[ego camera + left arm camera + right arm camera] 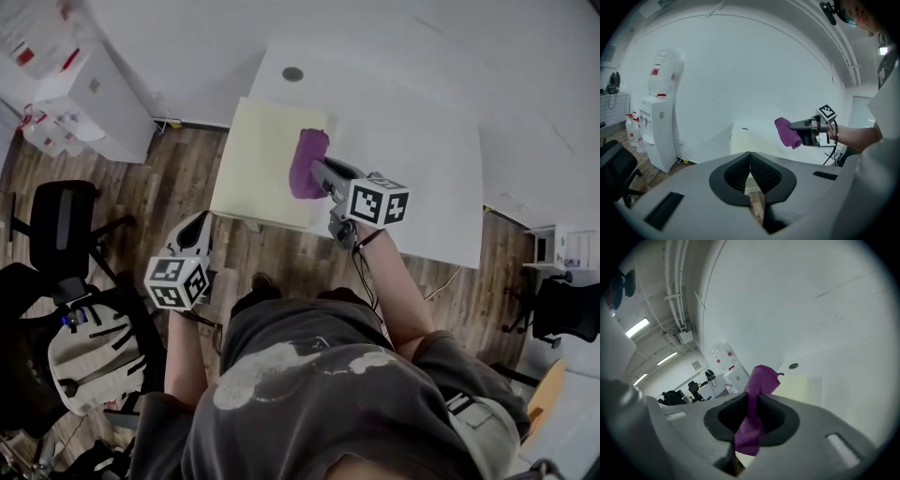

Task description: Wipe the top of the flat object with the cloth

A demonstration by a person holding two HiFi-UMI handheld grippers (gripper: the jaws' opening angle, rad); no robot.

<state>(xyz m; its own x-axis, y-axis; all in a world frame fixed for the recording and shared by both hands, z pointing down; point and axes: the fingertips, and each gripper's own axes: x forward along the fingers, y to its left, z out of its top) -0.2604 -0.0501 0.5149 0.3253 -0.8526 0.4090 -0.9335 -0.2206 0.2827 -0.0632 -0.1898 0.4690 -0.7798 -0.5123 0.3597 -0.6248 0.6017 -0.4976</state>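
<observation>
right tongs (752, 414) pinch purple cloth (307, 164) | left tongs (750, 174) closed, empty | cloth likely soft, light, limp; hold bunched middle

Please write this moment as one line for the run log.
right tongs: shut on purple cloth | cloth: over pale yellow flat board, contact unclear | left tongs: shut, empty

White table (422, 159) on wood floor (178, 187), pale yellow flat board (261, 159) on its left part — round grommet (292, 73) beyond.
</observation>
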